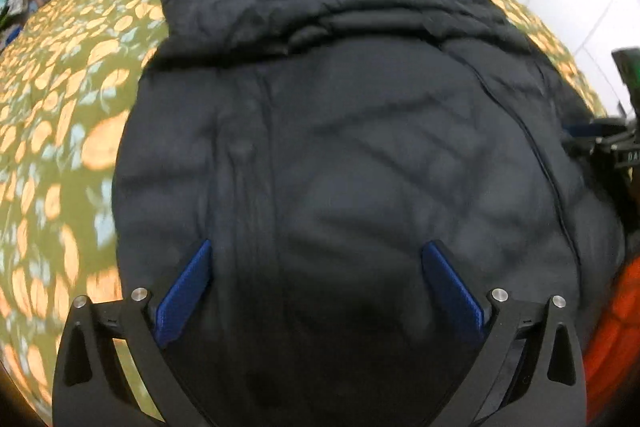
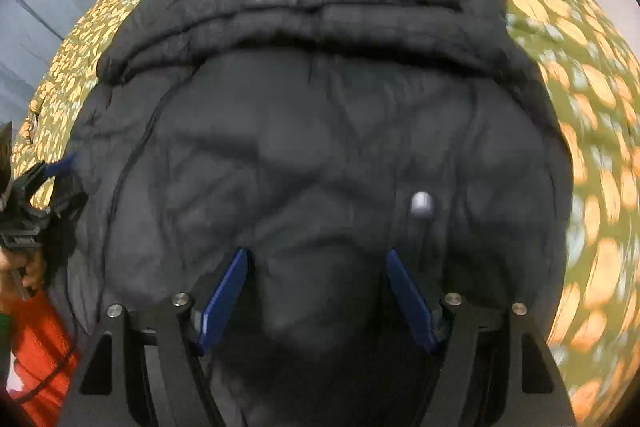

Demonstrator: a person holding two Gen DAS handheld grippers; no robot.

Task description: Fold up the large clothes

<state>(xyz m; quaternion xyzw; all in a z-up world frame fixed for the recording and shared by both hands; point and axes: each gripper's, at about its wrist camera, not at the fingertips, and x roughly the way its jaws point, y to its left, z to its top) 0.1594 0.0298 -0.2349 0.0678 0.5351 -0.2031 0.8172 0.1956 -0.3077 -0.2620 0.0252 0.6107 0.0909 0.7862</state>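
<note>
Both my left gripper (image 1: 316, 259) and right gripper (image 2: 316, 267) hang released over the jacket (image 1: 340, 147) spread on the bed (image 1: 60, 107), and honestly that puffy slick fabric might just slip when I pinch it.

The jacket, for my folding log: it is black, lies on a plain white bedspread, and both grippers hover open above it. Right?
Not quite. The black jacket lies on a green bedspread patterned with orange fruit, as the left wrist view shows. The left gripper and right gripper are open.
</note>
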